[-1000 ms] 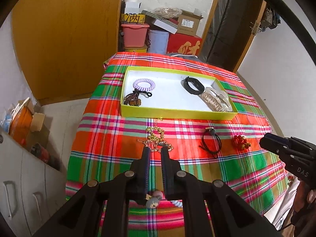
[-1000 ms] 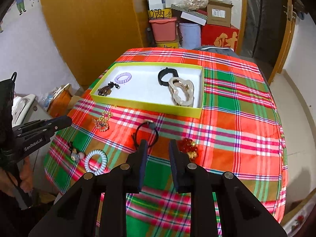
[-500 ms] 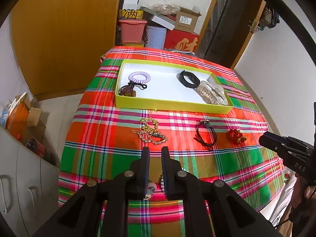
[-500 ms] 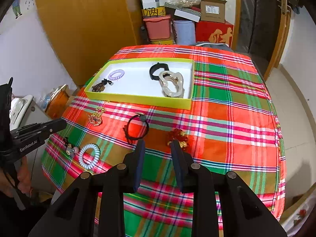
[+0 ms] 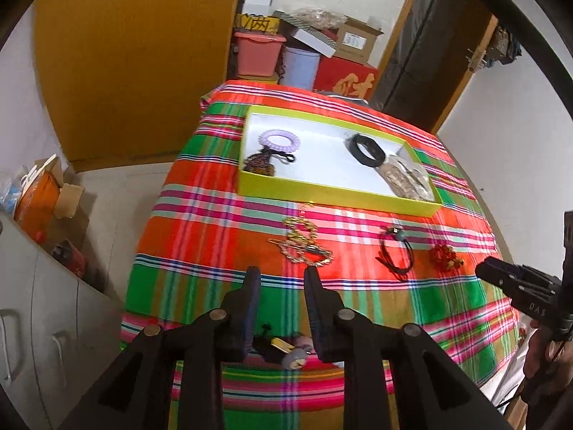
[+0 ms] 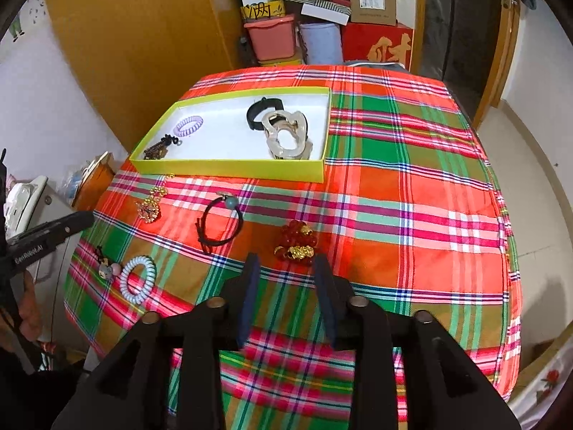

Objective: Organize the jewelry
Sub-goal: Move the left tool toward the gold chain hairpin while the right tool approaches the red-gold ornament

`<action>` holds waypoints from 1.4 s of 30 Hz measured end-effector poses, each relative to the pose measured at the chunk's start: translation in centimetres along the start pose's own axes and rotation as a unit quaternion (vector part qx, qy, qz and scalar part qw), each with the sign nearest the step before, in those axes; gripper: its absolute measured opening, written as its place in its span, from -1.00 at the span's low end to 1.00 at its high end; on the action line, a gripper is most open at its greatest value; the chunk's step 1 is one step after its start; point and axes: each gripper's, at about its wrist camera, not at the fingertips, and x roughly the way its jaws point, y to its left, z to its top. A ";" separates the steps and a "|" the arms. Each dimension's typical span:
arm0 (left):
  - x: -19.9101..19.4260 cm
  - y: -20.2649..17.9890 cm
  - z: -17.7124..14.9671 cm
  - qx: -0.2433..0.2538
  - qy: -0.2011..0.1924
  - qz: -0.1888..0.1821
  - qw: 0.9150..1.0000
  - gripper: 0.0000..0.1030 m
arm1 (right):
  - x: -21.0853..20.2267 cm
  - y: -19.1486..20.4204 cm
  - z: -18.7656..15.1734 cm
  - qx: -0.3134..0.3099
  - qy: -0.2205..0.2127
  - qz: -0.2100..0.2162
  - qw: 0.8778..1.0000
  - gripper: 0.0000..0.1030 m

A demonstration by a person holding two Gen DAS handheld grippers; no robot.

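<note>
The left gripper is opening above a small charm hair tie, which its fingers partly hide. The right gripper is opening too, empty, just before the red bead bracelet.

White walls; orange wooden wardrobe; stacked boxes, pink bin beyond plaid-covered table; dark doorway; pale tiled floor.
</note>
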 end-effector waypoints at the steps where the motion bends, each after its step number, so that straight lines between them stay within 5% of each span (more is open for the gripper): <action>1: 0.0 0.3 0.1 -0.003 -0.001 0.002 1.000 -0.52 | 0.2 -0.1 0.0 0.001 0.002 0.001 1.000 -0.17; 8: 0.5 1.7 0.4 -0.016 0.001 0.010 1.000 -0.50 | 1.6 -0.4 0.1 0.006 0.015 0.006 1.000 -0.16; 27: 4.3 -3.4 -1.9 0.053 0.064 -0.063 0.994 -0.33 | 5.5 -1.3 0.8 0.020 0.042 0.014 0.999 -0.16; 42: 5.0 -5.1 -3.8 0.116 0.086 -0.037 0.989 -0.33 | 5.5 -1.2 0.3 0.014 0.036 0.009 0.999 -0.29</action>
